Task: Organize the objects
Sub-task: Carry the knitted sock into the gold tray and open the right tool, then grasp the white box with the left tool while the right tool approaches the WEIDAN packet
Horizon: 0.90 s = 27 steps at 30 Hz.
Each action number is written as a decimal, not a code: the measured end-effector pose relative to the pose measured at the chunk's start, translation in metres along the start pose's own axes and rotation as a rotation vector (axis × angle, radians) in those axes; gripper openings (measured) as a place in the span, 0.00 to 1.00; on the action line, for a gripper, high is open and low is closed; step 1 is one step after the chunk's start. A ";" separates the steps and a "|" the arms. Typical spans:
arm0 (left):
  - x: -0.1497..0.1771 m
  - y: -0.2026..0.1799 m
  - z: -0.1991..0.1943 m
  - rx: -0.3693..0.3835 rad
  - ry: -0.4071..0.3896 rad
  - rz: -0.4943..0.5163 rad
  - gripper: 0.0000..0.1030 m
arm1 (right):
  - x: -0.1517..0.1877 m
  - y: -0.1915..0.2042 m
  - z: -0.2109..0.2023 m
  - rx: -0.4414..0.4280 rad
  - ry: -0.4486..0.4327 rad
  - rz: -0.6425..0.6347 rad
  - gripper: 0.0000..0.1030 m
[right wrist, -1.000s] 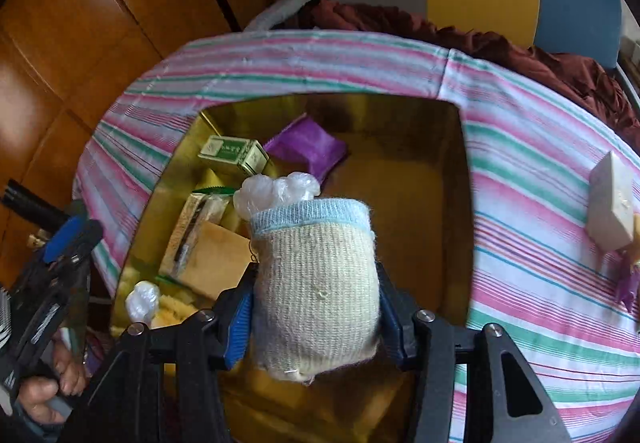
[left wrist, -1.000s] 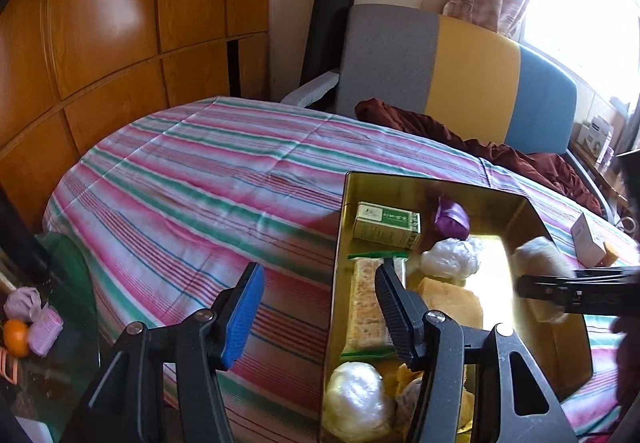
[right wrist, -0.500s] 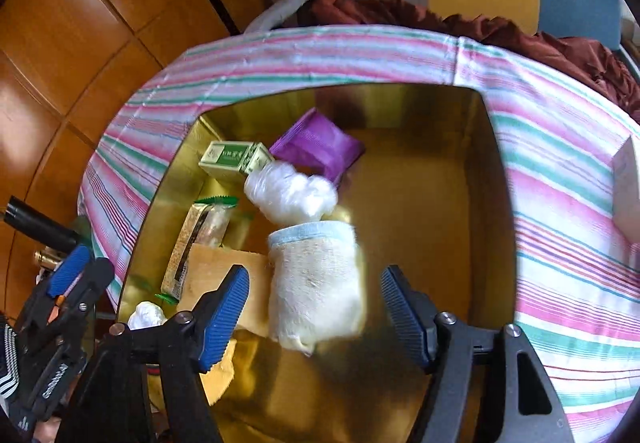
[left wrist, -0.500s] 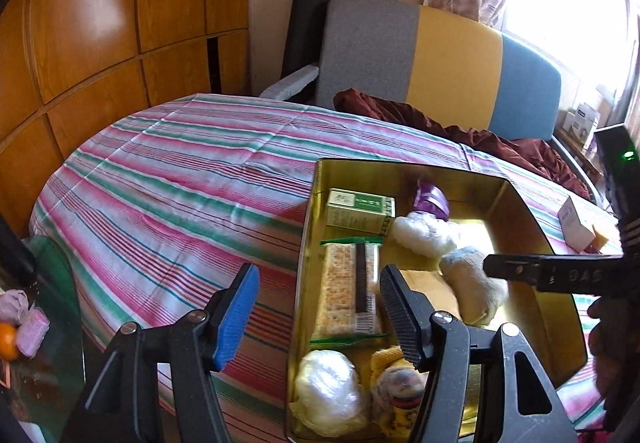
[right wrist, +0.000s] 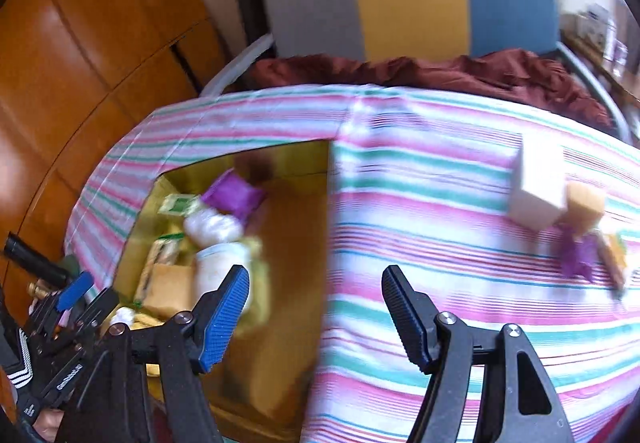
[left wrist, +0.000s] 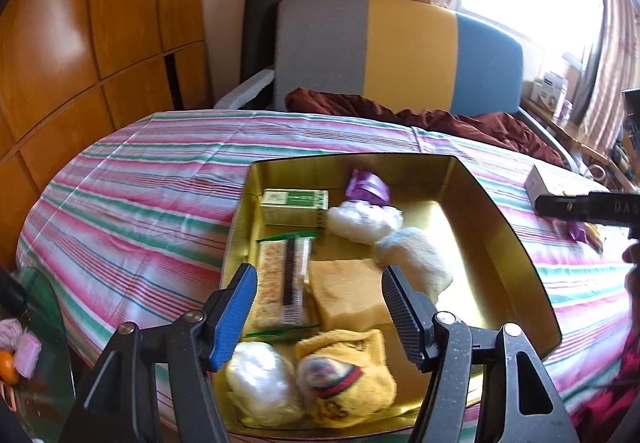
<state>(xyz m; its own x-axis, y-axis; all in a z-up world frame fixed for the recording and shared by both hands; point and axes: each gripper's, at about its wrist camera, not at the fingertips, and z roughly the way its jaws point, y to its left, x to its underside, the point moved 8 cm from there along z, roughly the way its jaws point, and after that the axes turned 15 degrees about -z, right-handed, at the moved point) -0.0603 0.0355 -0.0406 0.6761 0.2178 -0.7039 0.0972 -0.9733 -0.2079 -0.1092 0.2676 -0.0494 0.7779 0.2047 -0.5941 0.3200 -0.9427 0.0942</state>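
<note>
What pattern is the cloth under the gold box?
Pink, green and white stripes on the cloth, clearest in the left wrist view.

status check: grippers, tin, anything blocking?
Left gripper opening, empty, over tin. Right gripper open, empty. Sock lies in tin. White box waits on bedspread, path clear.

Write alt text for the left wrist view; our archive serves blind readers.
An open left gripper, jaws opening with nothing between them, hovers over a gold tin on a striped bedspread, holding a green box, crackers, sponge and rolled socks.
</note>
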 end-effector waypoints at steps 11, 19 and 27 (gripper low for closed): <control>0.009 -0.052 -0.001 0.068 0.021 0.105 0.64 | 0.033 -0.168 -0.044 0.285 0.014 0.211 0.68; 0.019 -0.101 0.002 0.125 0.052 0.187 0.64 | 0.079 -0.303 -0.065 0.476 -0.032 0.504 0.68; 0.026 -0.175 0.014 0.221 0.116 0.258 0.65 | 0.111 -0.325 -0.059 0.400 0.015 0.694 0.68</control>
<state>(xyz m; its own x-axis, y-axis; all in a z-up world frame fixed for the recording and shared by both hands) -0.0701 0.2127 -0.0319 0.7377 -0.0547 -0.6729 -0.2391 -0.9533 -0.1846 -0.0952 0.6117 -0.0990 0.7366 -0.4621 -0.4938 -0.4554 -0.8787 0.1431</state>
